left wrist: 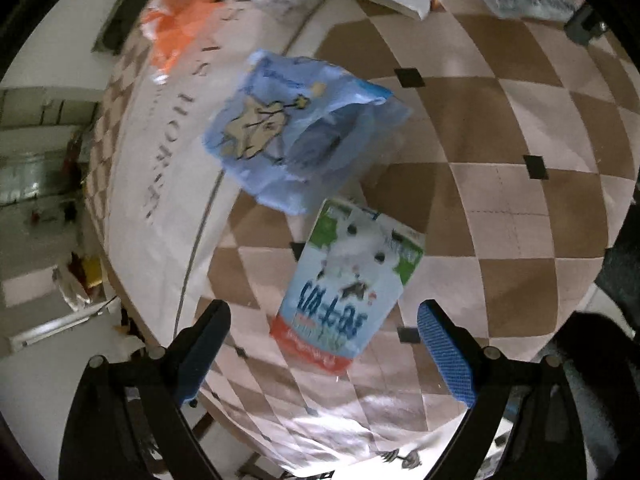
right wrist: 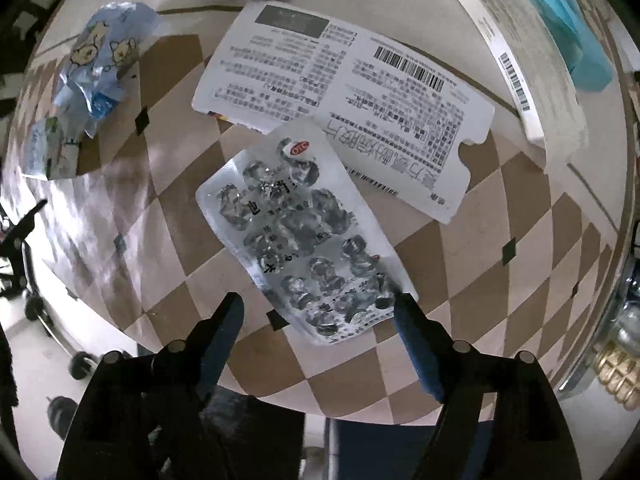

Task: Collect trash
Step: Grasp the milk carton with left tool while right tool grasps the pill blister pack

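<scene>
Approach step: left gripper [left wrist: 324,340] wide above snack packet [left wrist: 348,284]; right gripper [right wrist: 320,316] parted around blister pack [right wrist: 296,236], unpinched. Next: lower, squeeze.

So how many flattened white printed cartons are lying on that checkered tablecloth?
2. One flattened carton lies mid-table, partly under the silver pill sheet. A second carton lies near the far right edge. More may be hidden out of view.
</scene>
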Tool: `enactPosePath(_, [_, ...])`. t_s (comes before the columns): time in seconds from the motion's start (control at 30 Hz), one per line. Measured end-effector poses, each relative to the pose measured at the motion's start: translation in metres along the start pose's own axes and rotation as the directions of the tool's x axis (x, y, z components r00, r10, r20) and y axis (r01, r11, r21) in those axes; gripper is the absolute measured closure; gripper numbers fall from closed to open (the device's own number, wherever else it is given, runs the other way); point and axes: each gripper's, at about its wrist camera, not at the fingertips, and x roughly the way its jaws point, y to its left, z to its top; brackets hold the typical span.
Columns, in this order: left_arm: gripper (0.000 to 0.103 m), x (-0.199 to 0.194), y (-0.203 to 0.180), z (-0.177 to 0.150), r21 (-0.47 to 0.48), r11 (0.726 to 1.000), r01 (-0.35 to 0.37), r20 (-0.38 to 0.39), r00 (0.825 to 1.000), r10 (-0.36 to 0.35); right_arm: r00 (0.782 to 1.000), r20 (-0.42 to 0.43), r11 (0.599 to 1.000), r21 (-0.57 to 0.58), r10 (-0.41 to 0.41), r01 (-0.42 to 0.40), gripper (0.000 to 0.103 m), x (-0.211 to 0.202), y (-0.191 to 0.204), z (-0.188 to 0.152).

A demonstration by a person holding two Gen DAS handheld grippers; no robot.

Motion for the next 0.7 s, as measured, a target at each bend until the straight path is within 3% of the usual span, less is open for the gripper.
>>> enactPosePath(0.2, [0.013, 0.014, -0.001, 0.005, 0.036, 0.998, 0.049, -0.011, 0.999, -0.048, 0.997, -0.008, 0.997, -0.031, -0.074, 0.074, 0.024, 0.002, 0.019, 0.011])
enactPosePath(0.27, [0.034, 0.014, 0.003, 0.004, 0.037, 0.994, 0.099, -0.005, 0.995, -0.098, 0.996, -0.004, 0.996, -0.031, -0.086, 0.086, 0.024, 0.007, 0.018, 0.009])
enactPosePath(0.37, [0.044, 0.009, 0.000, 0.002, 0.020, 0.994, 0.103, 0.000, 0.995, -0.103, 0.997, 0.023, 0.997, -0.016, -0.076, 0.077, 0.030, 0.006, 0.018, 0.002])
enactPosePath(0.5, [0.045, 0.008, 0.004, 0.002, -0.063, 0.987, 0.145, 0.002, 0.989, -0.145, 0.994, 0.057, 0.996, -0.011, -0.091, 0.092, 0.039, 0.003, 0.022, -0.009])
enactPosePath(0.57, [0.045, 0.003, 0.007, 0.000, -0.140, 0.976, 0.169, 0.011, 0.985, -0.170, 0.994, 0.071, 0.997, 0.001, -0.080, 0.080, 0.051, -0.002, 0.030, -0.020])
enactPosePath(0.7, [0.045, 0.000, 0.012, -0.006, -0.330, 0.921, 0.206, 0.014, 0.977, -0.214, 0.996, 0.092, 0.998, 0.063, -0.001, -0.005, 0.052, -0.009, 0.028, -0.027])
